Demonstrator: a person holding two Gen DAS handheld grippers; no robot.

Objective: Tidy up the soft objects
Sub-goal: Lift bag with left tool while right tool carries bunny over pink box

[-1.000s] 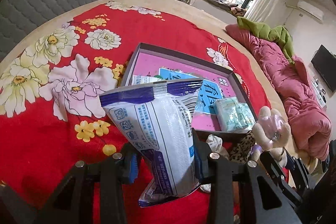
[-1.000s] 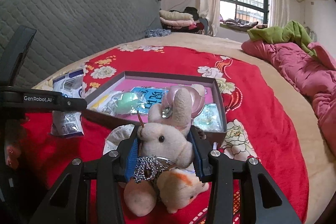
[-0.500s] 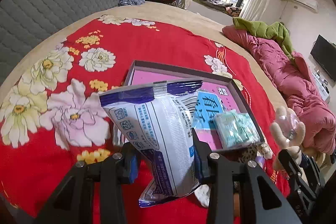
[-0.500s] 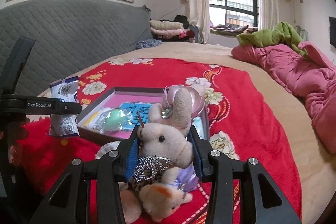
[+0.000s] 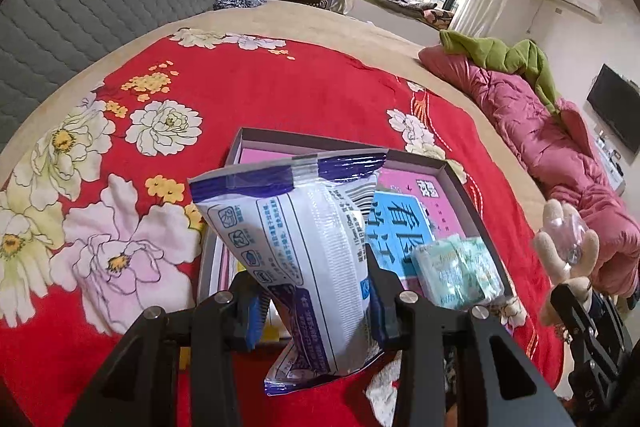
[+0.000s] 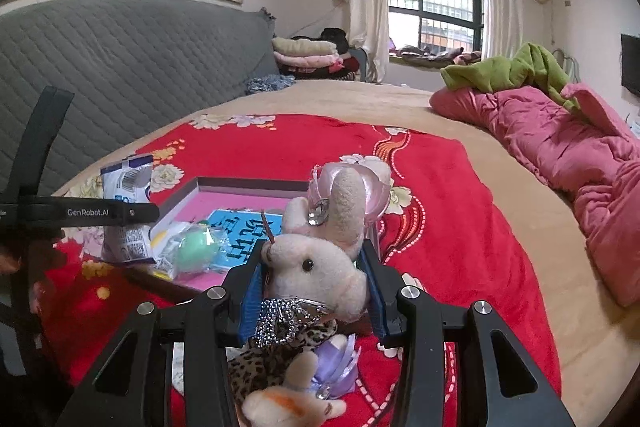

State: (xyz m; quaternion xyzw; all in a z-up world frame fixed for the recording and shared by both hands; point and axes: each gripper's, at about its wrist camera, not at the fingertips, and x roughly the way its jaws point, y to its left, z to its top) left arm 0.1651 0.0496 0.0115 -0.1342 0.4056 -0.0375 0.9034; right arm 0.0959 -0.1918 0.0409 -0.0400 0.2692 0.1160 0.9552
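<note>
L gripper (image 5: 316, 301) has its fingers clamped on a white-and-blue wipes pack (image 5: 304, 247), which stands upright between them, its lower edge hanging below the fingers. R gripper (image 6: 314, 293) is closed on the head of a plush bunny (image 6: 320, 259); the body in leopard-print cloth dangles under the fingers. Vs 1 s ago both views have come up and fwd: in the left wrist view the tray (image 5: 464, 187) now sits right behind and under the pack, w/ its near wall hidden by the pack, where before the pack was short of it over the red bedspread (image 5: 280, 87). In the right wrist view the bunny rides higher, feet off the bed, and the tray's far wall shows behind its ears. Grips unchanged on both. Tray already holds a blue printed card (image 5: 400, 223), a green-white soft packet (image 5: 460, 271) and, in the right wrist view, a bagged green ball (image 6: 196, 251). My read: both items are lifted and in transit to the tray, pack prob lands first, on the tray's left part, which looks free. Bunny is held by the head only, so it may swing when set down; lower it before letting go. White cloth (image 5: 384, 383) lies on the bed near the tray's front edge, not yet collected.
</note>
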